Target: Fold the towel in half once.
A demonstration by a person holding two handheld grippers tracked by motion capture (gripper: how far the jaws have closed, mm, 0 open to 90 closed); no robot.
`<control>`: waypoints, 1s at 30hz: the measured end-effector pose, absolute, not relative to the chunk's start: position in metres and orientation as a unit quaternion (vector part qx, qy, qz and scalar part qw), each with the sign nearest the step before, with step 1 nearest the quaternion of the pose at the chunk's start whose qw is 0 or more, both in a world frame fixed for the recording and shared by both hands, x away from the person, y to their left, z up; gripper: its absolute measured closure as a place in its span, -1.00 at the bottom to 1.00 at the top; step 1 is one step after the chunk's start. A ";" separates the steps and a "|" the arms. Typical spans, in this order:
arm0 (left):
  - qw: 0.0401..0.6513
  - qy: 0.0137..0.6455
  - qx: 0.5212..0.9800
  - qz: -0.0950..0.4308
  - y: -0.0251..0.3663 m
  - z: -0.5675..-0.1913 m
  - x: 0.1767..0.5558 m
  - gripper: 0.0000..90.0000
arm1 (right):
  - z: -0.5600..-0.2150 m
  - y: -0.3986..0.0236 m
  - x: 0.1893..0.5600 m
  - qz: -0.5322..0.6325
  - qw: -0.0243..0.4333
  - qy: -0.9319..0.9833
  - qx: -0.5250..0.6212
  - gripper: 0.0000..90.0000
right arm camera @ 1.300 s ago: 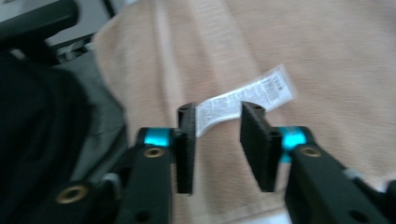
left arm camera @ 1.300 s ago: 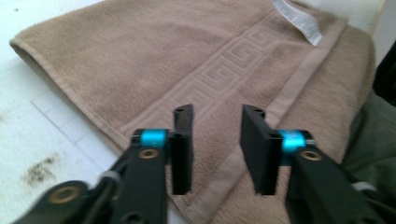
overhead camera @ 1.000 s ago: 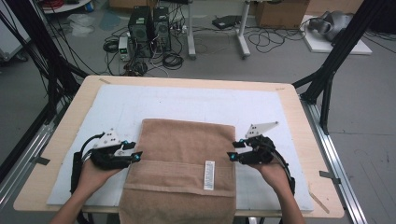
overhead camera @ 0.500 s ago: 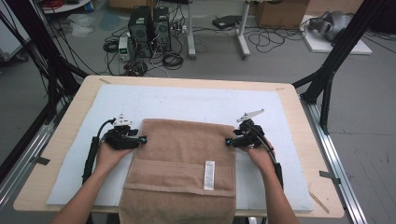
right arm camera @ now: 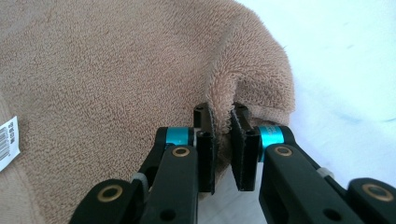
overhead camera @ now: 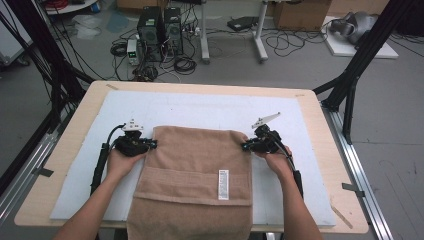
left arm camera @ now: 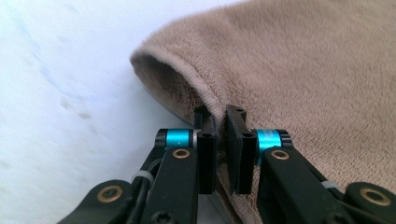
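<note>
A tan towel (overhead camera: pixel 197 165) lies folded on the white mat (overhead camera: pixel 200 107), its near end hanging over the table's front edge, with a white label (overhead camera: pixel 223 184) on top. My left gripper (overhead camera: pixel 149 144) is shut on the towel's left edge near the far fold. In the left gripper view the towel (left arm camera: pixel 303 65) edge is pinched between the jaws of the left gripper (left arm camera: pixel 220 116). My right gripper (overhead camera: pixel 246 146) is shut on the right edge. In the right gripper view a ridge of towel (right arm camera: pixel 116 70) rises between the jaws of the right gripper (right arm camera: pixel 221 114).
The mat covers a wooden table (overhead camera: pixel 320 110) with bare mat beyond and beside the towel. Black frame legs (overhead camera: pixel 357 60) stand at the table's sides. Computers and cables (overhead camera: pixel 160 30) sit on the floor behind.
Both grippers have moved away from me along the towel's side edges, carrying the top layer forward, so the folded far edge now lies farther up the mat.
</note>
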State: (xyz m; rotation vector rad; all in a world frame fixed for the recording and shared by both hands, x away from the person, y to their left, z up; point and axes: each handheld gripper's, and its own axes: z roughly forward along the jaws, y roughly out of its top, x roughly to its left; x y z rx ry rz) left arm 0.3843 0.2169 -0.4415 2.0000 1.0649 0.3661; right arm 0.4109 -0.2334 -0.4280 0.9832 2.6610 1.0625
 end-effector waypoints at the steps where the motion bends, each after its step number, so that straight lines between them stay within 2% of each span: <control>1: 0.406 0.423 0.796 0.151 0.216 -0.440 0.386 0.86 | -0.425 -0.232 0.413 0.346 0.063 0.878 0.325 0.83; 8: 0.426 0.431 0.770 0.199 0.211 -0.403 0.411 0.87 | -0.392 -0.227 0.433 0.352 0.107 0.867 0.337 0.83; 13: 0.451 0.423 0.753 0.225 0.211 -0.363 0.426 0.87 | -0.348 -0.229 0.451 0.368 0.157 0.855 0.331 0.84; 17: 0.467 0.419 0.740 0.242 0.212 -0.338 0.438 0.87 | -0.318 -0.230 0.465 0.375 0.178 0.849 0.328 0.83; 18: 0.463 0.419 0.740 0.248 0.212 -0.337 0.441 0.86 | -0.314 -0.230 0.469 0.378 0.182 0.847 0.328 0.76; 19: 0.452 0.425 0.743 0.250 0.212 -0.339 0.444 0.79 | -0.312 -0.229 0.473 0.380 0.184 0.841 0.339 0.55; 20: 0.445 0.434 0.744 0.246 0.213 -0.342 0.446 0.60 | -0.313 -0.230 0.476 0.385 0.190 0.834 0.347 0.38; 21: 0.442 0.438 0.747 0.237 0.215 -0.345 0.448 0.47 | -0.316 -0.232 0.479 0.393 0.176 0.829 0.356 0.33; 22: 0.436 0.443 0.750 0.228 0.217 -0.348 0.449 0.42 | -0.319 -0.232 0.480 0.393 0.162 0.829 0.364 0.24; 25: 0.437 0.438 0.754 0.219 0.223 -0.358 0.444 0.36 | -0.335 -0.232 0.477 0.377 0.135 0.839 0.369 0.09; 30: 0.433 0.422 0.770 0.203 0.226 -0.369 0.427 0.23 | -0.354 -0.233 0.459 0.386 0.118 0.841 0.360 0.00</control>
